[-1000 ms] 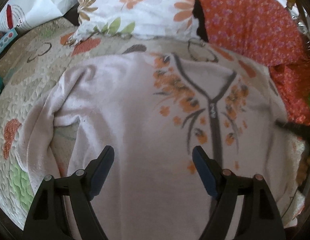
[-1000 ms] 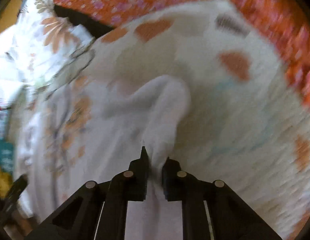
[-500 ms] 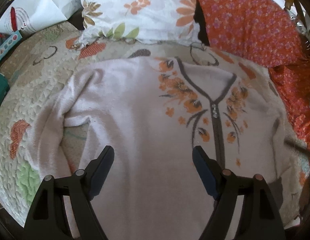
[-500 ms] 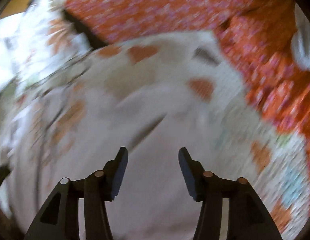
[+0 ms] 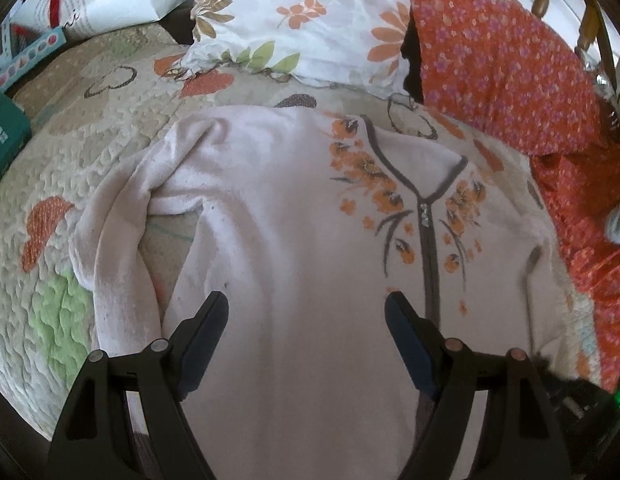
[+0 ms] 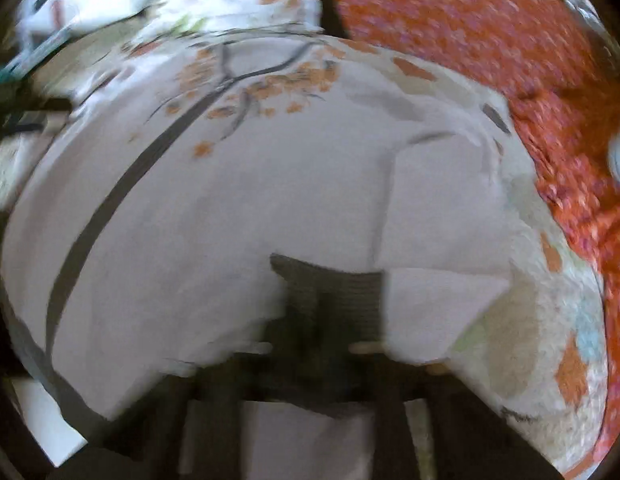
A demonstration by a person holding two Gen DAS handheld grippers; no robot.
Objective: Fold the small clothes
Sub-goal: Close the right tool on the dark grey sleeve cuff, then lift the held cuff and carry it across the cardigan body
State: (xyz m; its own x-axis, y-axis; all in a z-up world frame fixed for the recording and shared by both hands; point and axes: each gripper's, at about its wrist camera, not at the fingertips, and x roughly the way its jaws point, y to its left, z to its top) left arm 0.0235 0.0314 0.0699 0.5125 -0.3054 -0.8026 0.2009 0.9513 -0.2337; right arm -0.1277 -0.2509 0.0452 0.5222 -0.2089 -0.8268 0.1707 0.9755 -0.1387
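My left gripper [image 5: 305, 320] hangs with its fingers spread wide over the lower part of the sweater [image 5: 293, 216], holding nothing. My right gripper [image 6: 330, 308] is near the sweater's right hem, but the picture is too blurred to say whether it is spread or closed. The sweater lies front up on the quilt [image 5: 65, 152], below the pillow [image 5: 293, 12]. Its right sleeve [image 6: 442, 208] seems already folded in; I judge the left sleeve [image 5: 117, 240] and the body fold are left. No writing is readable.
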